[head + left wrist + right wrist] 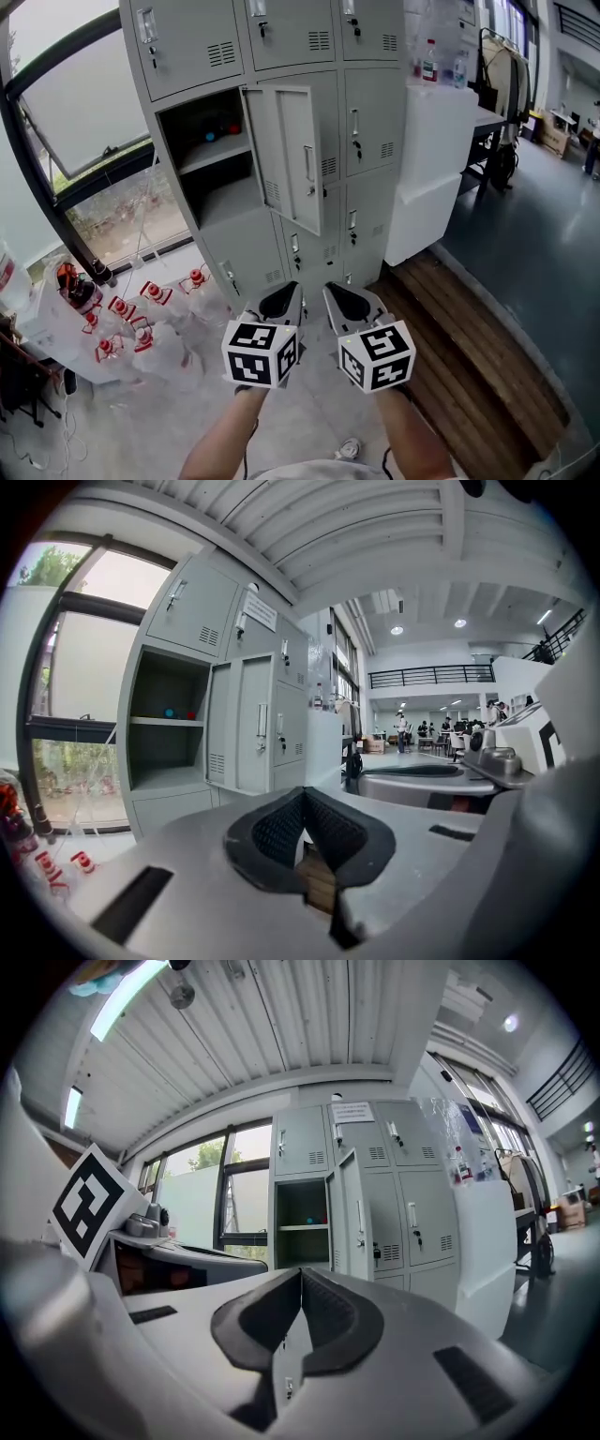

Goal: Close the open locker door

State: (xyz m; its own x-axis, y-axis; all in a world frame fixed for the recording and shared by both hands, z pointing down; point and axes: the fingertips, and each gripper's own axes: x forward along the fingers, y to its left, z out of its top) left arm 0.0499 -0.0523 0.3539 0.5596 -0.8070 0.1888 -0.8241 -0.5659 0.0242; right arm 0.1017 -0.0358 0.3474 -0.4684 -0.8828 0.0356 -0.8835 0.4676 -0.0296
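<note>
While it stands swung out from its compartment, the locker door (pixel 286 155) is ahead of and above both claws, well apart from either.

- Locker door: grey metal, with a vertical handle (pixel 308 169) near its free edge and a vent low down. It is hinged at the right side of its opening, and the leaf juts toward the person.
- Open compartment (pixel 208 159): ahead of the left claw and to the left of the door. A shelf divides it, and small blue and red items (pixel 217 134) sit on that shelf, too small to identify.
- Locker bank (pixel 366 122): grey. All the other doors in view sit flush.
- Left claw (pixel 293 286): clenched, pads meeting at the tips with nothing between them. It points toward the foot of the lockers. Its marker cube (pixel 261 352) sits nearest the person.
- Right claw (pixel 329 287): clenched and empty, just beside the left claw. Its marker cube (pixel 377 355) is also nearest the person.
- White cabinet (pixel 431 159): ahead and to the right of the right claw, against the locker bank, with bottles (pixel 429 61) on top.
- Wooden floor strip (pixel 469 356): to the right of the right claw.
- Clear bags with red print (pixel 131 323): on the floor to the left of the left claw, below the window (pixel 84 112).
</note>
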